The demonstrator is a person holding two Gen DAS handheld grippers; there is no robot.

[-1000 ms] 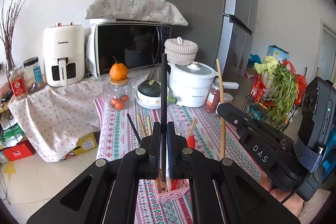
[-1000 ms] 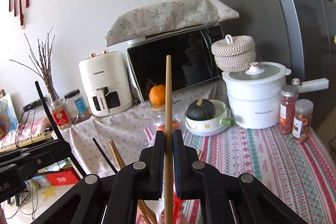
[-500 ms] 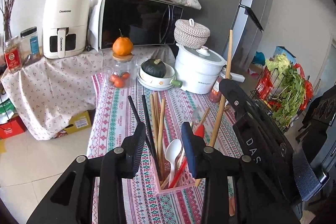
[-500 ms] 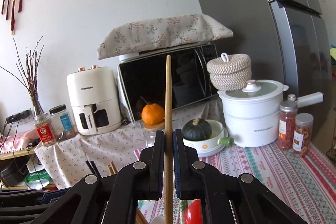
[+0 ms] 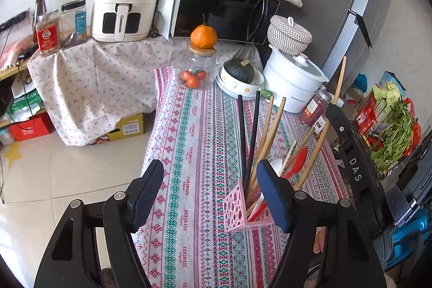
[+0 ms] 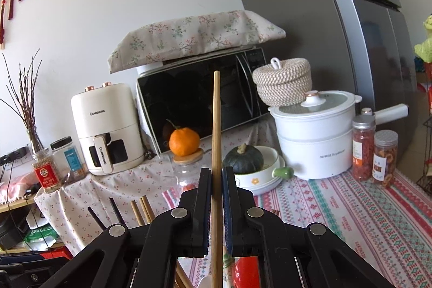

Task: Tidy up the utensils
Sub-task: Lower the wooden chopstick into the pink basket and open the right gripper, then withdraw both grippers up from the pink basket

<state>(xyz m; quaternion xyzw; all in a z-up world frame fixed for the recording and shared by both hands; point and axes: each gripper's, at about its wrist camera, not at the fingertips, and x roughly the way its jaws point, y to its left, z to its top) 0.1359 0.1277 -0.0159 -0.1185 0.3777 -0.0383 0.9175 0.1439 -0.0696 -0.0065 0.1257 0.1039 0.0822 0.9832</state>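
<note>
A pink perforated utensil holder [image 5: 237,207] stands on the patterned tablecloth. It holds two black chopsticks [image 5: 243,136], several wooden chopsticks [image 5: 270,131], a white spoon and a red spoon [image 5: 297,159]. My left gripper [image 5: 210,180] is open and empty, just left of and above the holder. My right gripper [image 6: 216,174] is shut on a wooden chopstick [image 6: 216,126], held upright above the holder; it also shows in the left wrist view [image 5: 337,82]. Chopstick tips [image 6: 140,209] rise below it.
At the back of the table stand a white pot [image 5: 294,80], a bowl with a green squash [image 5: 240,72], a jar topped by an orange [image 5: 202,50] and spice jars [image 6: 363,145]. A microwave [image 5: 224,10] and air fryer [image 5: 124,2] sit behind. A vegetable rack [image 5: 388,126] is right.
My left gripper let go of the black chopstick into the holder, opened wide and drew back to the left. My right gripper moved over the holder with its wooden chopstick.
</note>
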